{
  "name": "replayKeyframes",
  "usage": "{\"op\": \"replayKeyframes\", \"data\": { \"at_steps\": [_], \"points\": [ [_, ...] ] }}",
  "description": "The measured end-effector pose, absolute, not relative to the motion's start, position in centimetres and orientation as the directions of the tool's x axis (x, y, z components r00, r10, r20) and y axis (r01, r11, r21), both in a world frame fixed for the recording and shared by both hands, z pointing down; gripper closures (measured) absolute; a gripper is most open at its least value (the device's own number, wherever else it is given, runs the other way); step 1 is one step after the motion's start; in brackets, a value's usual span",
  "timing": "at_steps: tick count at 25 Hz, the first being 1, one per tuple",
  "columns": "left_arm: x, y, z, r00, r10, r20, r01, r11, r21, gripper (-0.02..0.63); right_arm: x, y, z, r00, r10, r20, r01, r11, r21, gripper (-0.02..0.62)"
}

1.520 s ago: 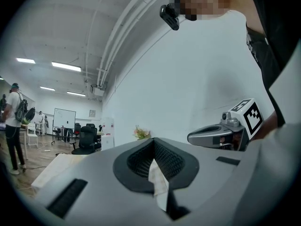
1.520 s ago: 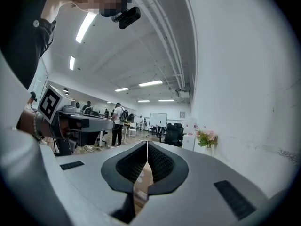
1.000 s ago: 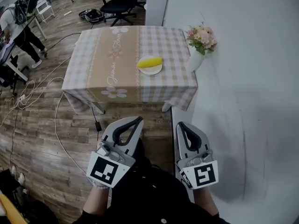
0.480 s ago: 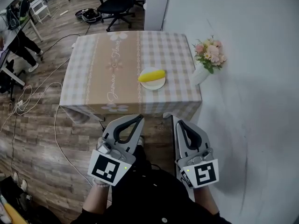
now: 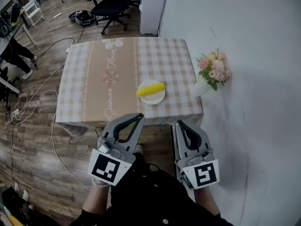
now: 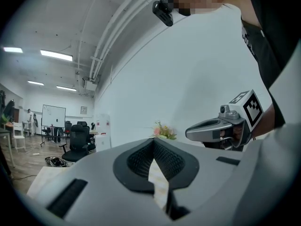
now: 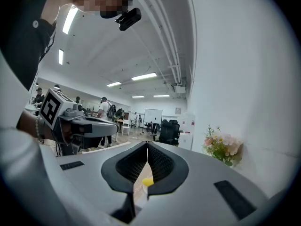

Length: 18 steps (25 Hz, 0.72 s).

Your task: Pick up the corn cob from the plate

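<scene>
I am holding both grippers side by side, short of the table's (image 5: pixel 108 74) near edge and pointing roughly level toward it. The left gripper (image 5: pixel 139 117) is showing its fingers pressed together at the tips, with nothing between them; its own view is giving me the same closed tips (image 6: pixel 154 141) and only a slit of checked cloth behind them. The right gripper (image 5: pixel 180 123) is likewise sitting with its fingers narrowed to touching at the tips and gripping nothing. Through the small opening below those tips I am seeing a speck of the yellow corn cob (image 7: pixel 147 182) well beyond.

The corn cob (image 5: pixel 151 89) is lying across a small white plate (image 5: pixel 158 100), which is resting on the checked tablecloth close to the table's near edge, toward its right corner. Both grippers are well apart from it. A vase of pink flowers (image 5: pixel 214 72) is standing at the table's right edge by the white wall. A black office chair (image 5: pixel 110 4) is standing on the wood floor beyond the far edge.
</scene>
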<state>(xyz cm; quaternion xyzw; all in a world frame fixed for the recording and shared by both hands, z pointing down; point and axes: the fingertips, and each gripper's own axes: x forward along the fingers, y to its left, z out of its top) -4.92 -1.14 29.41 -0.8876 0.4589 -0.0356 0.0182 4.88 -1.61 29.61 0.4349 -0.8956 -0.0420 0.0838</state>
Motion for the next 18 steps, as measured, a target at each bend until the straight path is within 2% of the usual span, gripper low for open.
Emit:
{"op": "replayKeyframes", "data": {
  "at_steps": [18],
  "points": [
    [-6.8,-10.0,30.4,0.608,-0.792,0.049,-0.79,-0.61,-0.06,0.594,2.5,-9.9,30.6,-0.585,-0.802,0.121,-0.787,0.597,0.156,0.554]
  ]
}}
